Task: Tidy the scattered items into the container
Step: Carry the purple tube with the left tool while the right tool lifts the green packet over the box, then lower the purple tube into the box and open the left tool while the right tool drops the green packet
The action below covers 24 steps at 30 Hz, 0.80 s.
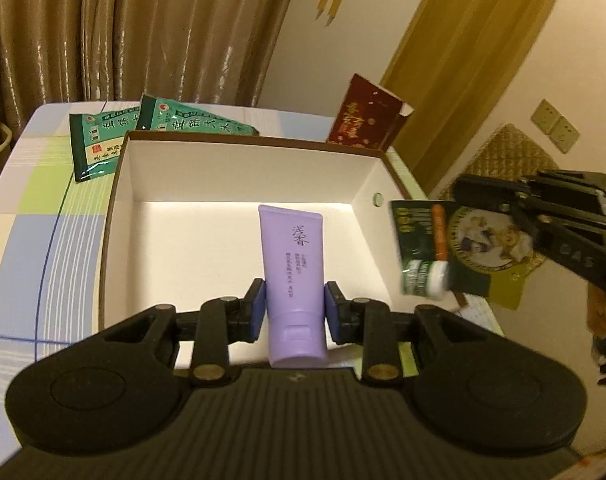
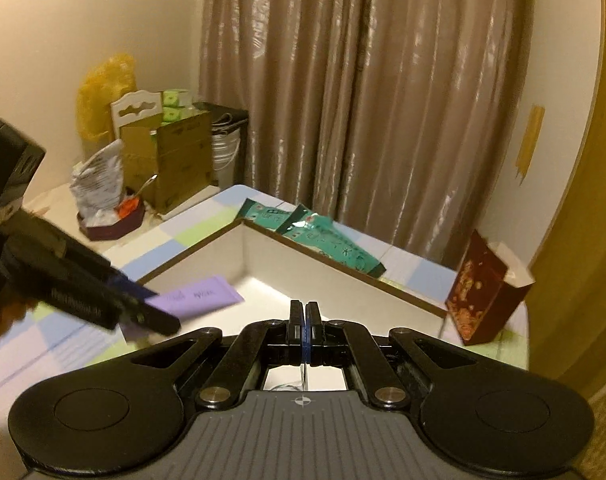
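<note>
Nothing lies in the white box (image 1: 239, 240) yet. The left gripper (image 1: 294, 306) clamps a purple tube (image 1: 293, 264) above it; the right gripper (image 2: 305, 316), fully closed, pinches a dark green packet (image 1: 443, 248) at its right rim. Two teal sachets (image 1: 159, 132) and a red carton (image 1: 363, 114) wait on the table's far side

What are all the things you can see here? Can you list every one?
Tube: one, purple, clamped in the left gripper above the box.
Box: one, white inside with a brown rim, open on the table.
Packets: two, green, on the table behind the box.
Carton: one, dark red with gold print, standing past the box's far right corner.
Flat packet: one, dark green with an orange stripe, held in the right gripper beside the box.
Table: one, pale checks of blue, green and white.
Curtain: one, brown, behind the table.
Left gripper: black, blue pads.
Right gripper: black, jaws together.
</note>
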### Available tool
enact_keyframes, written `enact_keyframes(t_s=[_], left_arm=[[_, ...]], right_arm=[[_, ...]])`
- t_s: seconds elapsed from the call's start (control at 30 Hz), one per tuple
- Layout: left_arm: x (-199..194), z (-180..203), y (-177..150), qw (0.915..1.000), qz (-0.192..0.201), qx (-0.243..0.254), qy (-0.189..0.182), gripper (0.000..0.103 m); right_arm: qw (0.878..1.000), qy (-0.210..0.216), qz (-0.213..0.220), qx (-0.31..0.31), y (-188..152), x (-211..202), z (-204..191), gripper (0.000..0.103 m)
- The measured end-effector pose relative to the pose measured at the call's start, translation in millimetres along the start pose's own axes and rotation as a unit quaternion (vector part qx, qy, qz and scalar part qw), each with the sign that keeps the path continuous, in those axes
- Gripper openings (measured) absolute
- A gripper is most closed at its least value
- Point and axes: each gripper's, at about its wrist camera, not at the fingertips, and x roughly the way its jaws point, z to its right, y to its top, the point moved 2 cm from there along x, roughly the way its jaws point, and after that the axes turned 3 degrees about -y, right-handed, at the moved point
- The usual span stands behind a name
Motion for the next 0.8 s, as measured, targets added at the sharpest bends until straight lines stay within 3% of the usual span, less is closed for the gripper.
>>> enact_keyframes(t_s=[0.3, 0.57, 0.8], left_arm=[[58, -33, 15, 0.9976, -0.035, -0.051, 0.029, 0.026], [109, -47, 23, 0.993, -0.065, -0.084, 0.053, 0.026], [136, -49, 16, 0.9894, -0.1, -0.084, 0.063, 0.026]], right_arm=[[0.995, 0.005, -0.053, 0.085, -2, 88, 24, 0.0], [0.972, -0.01, -0.071, 0.222, -22, 140, 54, 0.0], [0.971, -0.013, -0.114, 0.21, -33, 147, 58, 0.0]])
